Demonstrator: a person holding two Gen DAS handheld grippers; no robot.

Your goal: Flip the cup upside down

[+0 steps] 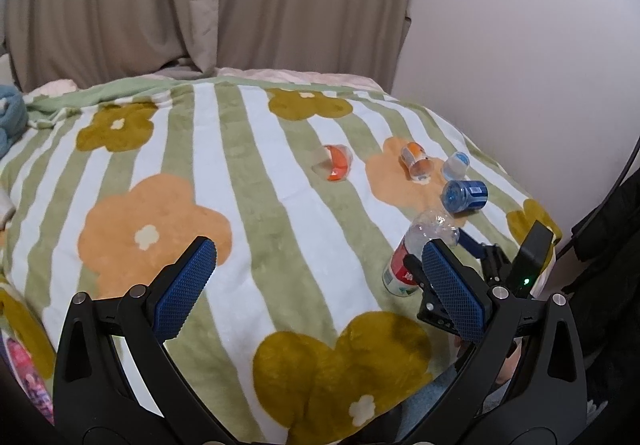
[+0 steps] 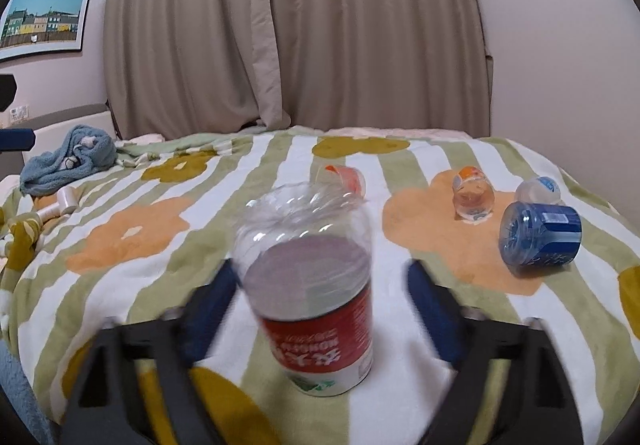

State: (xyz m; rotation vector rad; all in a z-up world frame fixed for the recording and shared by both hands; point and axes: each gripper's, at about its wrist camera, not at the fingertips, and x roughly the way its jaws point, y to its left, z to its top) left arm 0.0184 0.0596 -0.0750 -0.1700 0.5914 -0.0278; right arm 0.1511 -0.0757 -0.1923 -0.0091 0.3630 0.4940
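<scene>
The right tool (image 2: 320, 281) is spread wide, its two blue-padded fingers (image 2: 432, 309) standing apart on either side of the cup (image 2: 316, 297) and, as far as the blurred right wrist view shows, the right one clear of it and the left one close against its side, contact not certain. The cup is a clear plastic one with a red and white label band; it stands between the fingers on the flowered, green-striped blanket (image 2: 132, 233) that covers the bed, with its label text reading upside down and its clear domed end uppermost. In the left wrist view the same cup (image 1: 416, 257) appears ahead and to the right of the left tool (image 1: 316, 269), partly hidden behind that tool's right finger, with the right tool (image 1: 472, 257) reaching in beside it. The left tool is released as well, its blue pads (image 1: 184, 285) wide apart with only blanket (image 1: 248, 173) between them. Beyond the right tool and to its right lies a blue cup (image 2: 540, 237) on its side, with a small clear cup with a blue label (image 2: 538, 191) just behind it and a small clear cup with an orange label (image 2: 474, 193) near them to the left. Straight ahead, just past the held-between cup, lies a clear cup with an orange band (image 2: 348, 179). Far ahead to the left a blue towel (image 2: 68, 161) is bunched at the blanket's edge, before beige curtains (image 2: 296, 29).
</scene>
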